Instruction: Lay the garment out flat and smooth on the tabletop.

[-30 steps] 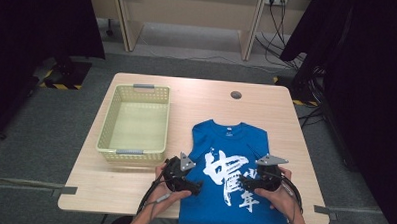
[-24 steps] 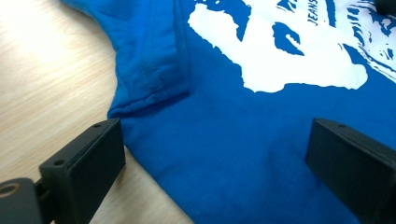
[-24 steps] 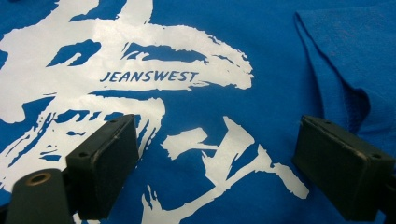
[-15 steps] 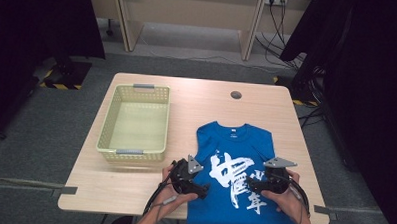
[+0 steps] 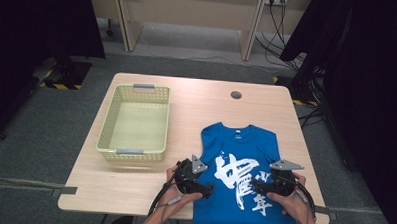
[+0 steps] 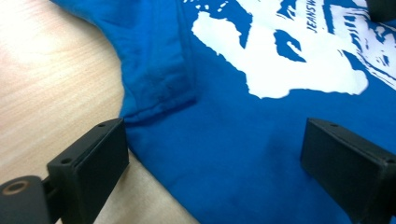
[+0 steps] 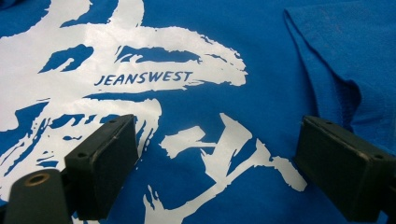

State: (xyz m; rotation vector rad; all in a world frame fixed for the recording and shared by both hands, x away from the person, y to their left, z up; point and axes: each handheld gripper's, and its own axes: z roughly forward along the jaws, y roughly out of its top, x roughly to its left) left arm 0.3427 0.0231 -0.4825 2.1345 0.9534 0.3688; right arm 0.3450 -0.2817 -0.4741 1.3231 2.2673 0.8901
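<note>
Fingers [image 6: 88, 156] of the left gripper [image 5: 202, 188] stand wide apart and have just been closing a little, nothing pinched: one pad sits over bare wood at the shirt's side edge, the other [image 6: 348, 161] hovers over blue cloth. Between them lies the flat body of the blue T-shirt [image 5: 238, 193], with its folded sleeve hem at about 11 o'clock in the left gripper view.

Right gripper [image 5: 258, 185] is open too; both pads [image 7: 105, 158] hang above the white brush-style print, cloth flat beneath and not clamped. The lettering "JEANSWEST" [image 7: 144, 77] reads at 11 o'clock in the right gripper view, and the other sleeve fold sits at 1 o'clock.

High view: shirt lies face up, spread flat at the table's [image 5: 133, 195] 5 o'clock area, collar toward 12, bottom hem overhanging the near edge. Left gripper is at the shirt's 9 o'clock edge, right gripper at its 3 o'clock side over the print. Each is held in one of the person's hands.

Yellow-green plastic basket [image 5: 108, 134] stands at 9 o'clock of the shirt, apart from it. Round cable port [image 5: 236, 95] sits at 12 o'clock, near the far edge.
</note>
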